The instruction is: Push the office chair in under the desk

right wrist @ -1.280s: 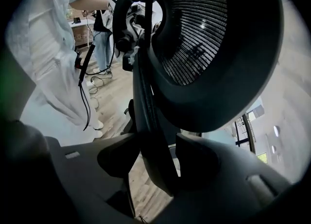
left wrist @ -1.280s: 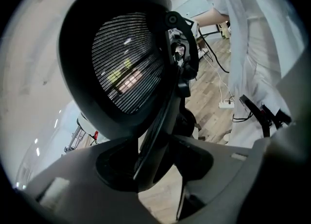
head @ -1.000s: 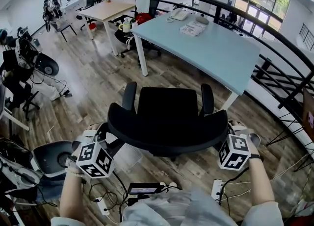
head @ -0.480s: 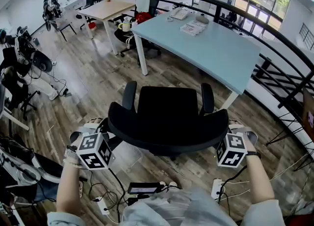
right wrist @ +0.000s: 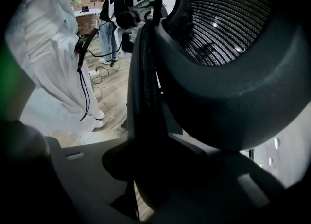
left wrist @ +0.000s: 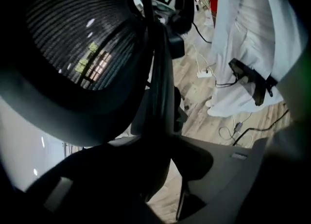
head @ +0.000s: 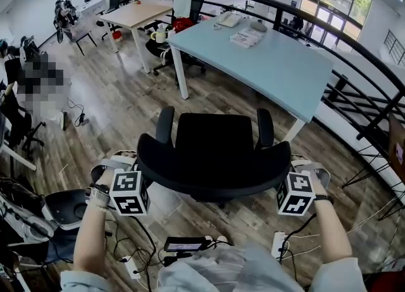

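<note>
Office chair (head: 215, 151): is it under the surface (head: 278, 63) yet?
No, it stands on the floor off the near corner, unpushed. Left claw (head: 136, 171) straddles its backrest rim, jaws apart; right claw (head: 292, 170) has just been closing on it.

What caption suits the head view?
Left gripper and right gripper flank the chair, backrest edges between their jaws, the right's just closing; seat not yet under the desk.

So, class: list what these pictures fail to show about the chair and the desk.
- Office chair wheels: head view, hidden under the chair itself.
- Space under the desk: head view, covered by the desk's own top.
- Print on the papers lying there: head view, too small.
</note>
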A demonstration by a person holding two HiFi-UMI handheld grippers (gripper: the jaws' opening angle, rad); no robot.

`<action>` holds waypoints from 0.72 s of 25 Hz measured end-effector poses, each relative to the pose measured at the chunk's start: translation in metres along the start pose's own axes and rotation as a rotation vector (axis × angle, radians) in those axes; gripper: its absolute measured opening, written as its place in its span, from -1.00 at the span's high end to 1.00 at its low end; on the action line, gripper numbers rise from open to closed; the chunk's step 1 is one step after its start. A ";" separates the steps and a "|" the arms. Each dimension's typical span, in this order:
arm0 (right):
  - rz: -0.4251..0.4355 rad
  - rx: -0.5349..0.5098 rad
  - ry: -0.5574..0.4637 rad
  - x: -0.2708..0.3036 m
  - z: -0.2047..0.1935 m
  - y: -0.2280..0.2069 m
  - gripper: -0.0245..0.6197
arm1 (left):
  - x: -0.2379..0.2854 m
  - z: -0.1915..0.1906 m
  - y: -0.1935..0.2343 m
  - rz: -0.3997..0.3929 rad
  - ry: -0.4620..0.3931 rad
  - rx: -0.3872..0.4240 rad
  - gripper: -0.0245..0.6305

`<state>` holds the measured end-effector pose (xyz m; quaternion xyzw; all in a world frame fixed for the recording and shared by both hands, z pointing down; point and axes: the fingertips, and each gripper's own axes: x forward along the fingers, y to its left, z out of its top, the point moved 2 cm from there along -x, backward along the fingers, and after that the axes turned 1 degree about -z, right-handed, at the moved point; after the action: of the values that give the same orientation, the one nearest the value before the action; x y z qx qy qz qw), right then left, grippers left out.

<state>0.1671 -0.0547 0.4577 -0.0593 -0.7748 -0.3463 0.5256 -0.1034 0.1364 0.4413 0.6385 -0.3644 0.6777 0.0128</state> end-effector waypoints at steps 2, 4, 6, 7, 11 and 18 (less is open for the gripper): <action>0.000 -0.006 0.000 -0.001 -0.007 0.004 0.50 | 0.009 0.005 -0.006 -0.001 0.050 0.058 0.41; 0.004 -0.010 0.001 -0.001 -0.005 0.006 0.50 | 0.014 0.004 -0.007 0.005 0.061 0.081 0.42; 0.008 -0.008 0.003 -0.001 -0.005 0.008 0.50 | 0.015 0.004 -0.006 0.013 0.040 0.076 0.48; 0.009 -0.001 0.004 0.000 -0.007 0.009 0.50 | 0.016 0.005 -0.005 0.012 0.027 0.068 0.52; 0.017 0.023 0.011 0.011 -0.002 0.003 0.50 | 0.022 -0.005 0.008 0.007 -0.017 0.044 0.66; 0.016 -0.002 0.023 0.004 0.003 -0.006 0.50 | 0.022 -0.003 0.008 -0.010 -0.029 0.049 0.67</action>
<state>0.1608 -0.0583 0.4577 -0.0619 -0.7679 -0.3436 0.5371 -0.1138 0.1217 0.4570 0.6501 -0.3445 0.6772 -0.0047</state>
